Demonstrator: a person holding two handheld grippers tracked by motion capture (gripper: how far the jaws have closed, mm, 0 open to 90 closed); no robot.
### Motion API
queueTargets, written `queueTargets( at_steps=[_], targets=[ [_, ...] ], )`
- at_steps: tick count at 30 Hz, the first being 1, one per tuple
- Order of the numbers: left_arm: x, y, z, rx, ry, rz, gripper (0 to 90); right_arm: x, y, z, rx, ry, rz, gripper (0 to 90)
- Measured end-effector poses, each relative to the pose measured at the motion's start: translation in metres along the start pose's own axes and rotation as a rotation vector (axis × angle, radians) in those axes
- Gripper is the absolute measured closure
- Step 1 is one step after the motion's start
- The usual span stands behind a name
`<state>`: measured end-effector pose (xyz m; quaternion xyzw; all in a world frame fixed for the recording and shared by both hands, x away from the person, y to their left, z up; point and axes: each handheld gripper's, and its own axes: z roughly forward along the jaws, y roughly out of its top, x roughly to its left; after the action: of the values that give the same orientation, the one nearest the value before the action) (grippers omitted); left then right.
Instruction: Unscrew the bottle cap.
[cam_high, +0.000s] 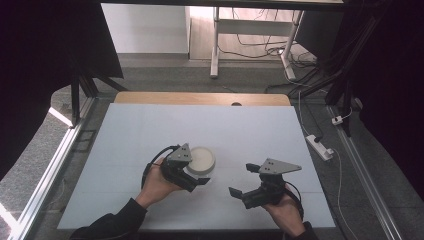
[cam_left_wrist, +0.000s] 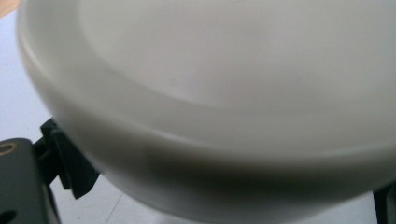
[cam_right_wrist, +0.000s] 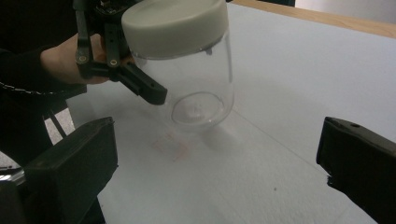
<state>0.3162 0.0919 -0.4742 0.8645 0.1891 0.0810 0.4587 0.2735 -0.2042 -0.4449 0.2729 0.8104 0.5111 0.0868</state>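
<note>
One clear jar (cam_right_wrist: 198, 88), white lid (cam_right_wrist: 175, 23) uppermost, tilts in the left gripper (cam_high: 192, 177).

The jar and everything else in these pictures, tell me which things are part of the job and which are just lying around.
Part of the job:
- clear jar, held off the table by the left gripper
- its white lid, still on
- right gripper, jaws open, near the jar

Just lying about:
- power strip on the floor
- cables under the far desk
- table, bare

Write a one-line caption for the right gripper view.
Left gripper holds a lidded clear jar tilted above the white table; right gripper's jaws wide open.
</note>
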Motion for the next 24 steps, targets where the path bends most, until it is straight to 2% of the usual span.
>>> queueTargets(
  at_steps=[4, 11, 19, 24],
  targets=[
    [0.0, 0.0, 0.001, 0.003, -0.003, -0.001, 7.6, 0.003, 0.008, 0.012, 0.029, -0.014, -0.028, 0.0],
    [-0.002, 0.0, 0.003, 0.003, -0.01, -0.001, 7.6, 0.006, 0.021, 0.028, 0.054, -0.007, -0.041, 0.0],
    [-0.004, 0.0, 0.006, 0.008, -0.008, -0.002, 7.6, 0.015, 0.039, 0.049, 0.062, -0.012, -0.08, 0.0],
    [-0.005, 0.001, 0.006, 0.017, -0.008, 0.013, 7.6, 0.02, 0.05, 0.062, 0.056, 0.006, -0.086, 0.0]
  ],
)
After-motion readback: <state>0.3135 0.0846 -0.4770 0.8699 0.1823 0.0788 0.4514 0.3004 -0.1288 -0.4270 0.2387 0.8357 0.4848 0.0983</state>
